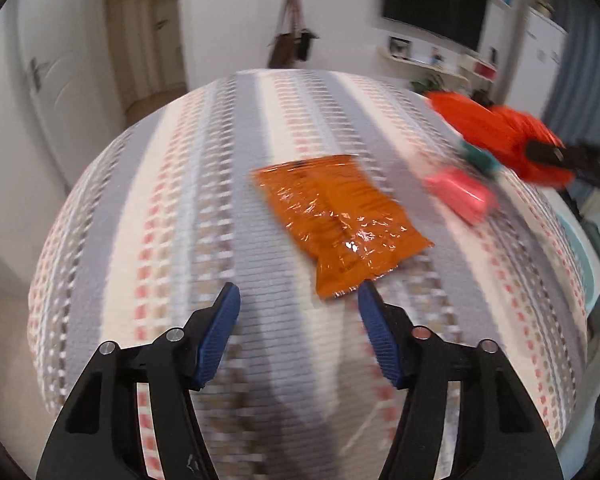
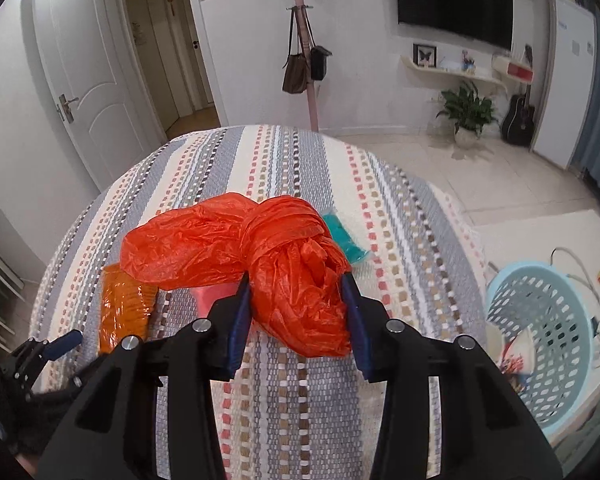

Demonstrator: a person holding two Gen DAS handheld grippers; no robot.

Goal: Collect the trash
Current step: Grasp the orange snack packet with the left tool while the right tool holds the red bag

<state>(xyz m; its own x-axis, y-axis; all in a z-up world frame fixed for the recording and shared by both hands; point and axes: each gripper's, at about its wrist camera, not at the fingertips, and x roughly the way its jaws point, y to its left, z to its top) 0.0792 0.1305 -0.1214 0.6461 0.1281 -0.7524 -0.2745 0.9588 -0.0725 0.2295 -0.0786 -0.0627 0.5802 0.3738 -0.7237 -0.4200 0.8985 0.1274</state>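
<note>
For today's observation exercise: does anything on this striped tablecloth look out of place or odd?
Yes: litter lies on the striped tablecloth. A crinkled orange wrapper, a pink piece and a teal piece lie loose. The right gripper clamps a knotted, crumpled red plastic bag. Nothing looks spilled.

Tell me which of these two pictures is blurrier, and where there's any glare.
Left wrist view: motion-smeared throughout, worst on the pink item and red plastic bag; white glare speckles the orange wrapper. Right wrist view: sharp on the tablecloth, the bag crisp in the right gripper.
</note>
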